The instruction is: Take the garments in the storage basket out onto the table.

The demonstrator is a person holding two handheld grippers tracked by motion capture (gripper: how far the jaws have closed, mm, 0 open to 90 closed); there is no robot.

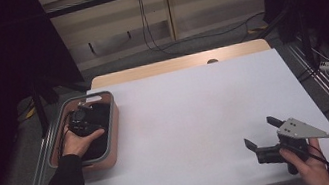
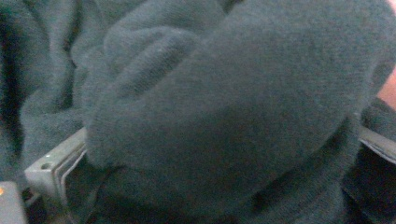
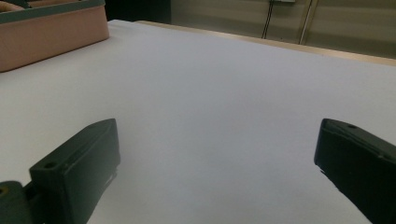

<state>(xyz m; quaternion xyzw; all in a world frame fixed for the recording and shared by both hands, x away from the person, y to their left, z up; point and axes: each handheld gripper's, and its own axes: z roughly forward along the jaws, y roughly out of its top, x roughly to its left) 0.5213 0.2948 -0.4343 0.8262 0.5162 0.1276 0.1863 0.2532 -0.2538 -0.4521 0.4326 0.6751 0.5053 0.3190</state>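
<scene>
A pink bin with a grey rim holds dark grey-green knit cloth; the table is plain white, both grippers' bodies black.

Left claw down in bin: jaws buried in dark contents, can't tell from high view if spread or closed. In left claw view, dark grey cloth pressed against lens, blurred; my jaws covered, only grey metal corner peeks out at lower left. Bin contents too dark to make out in high view. My right hand cut off by bottom edge. In right claw view, both jaws clipped by frame bottom, bin cropped at top left corner.
</scene>
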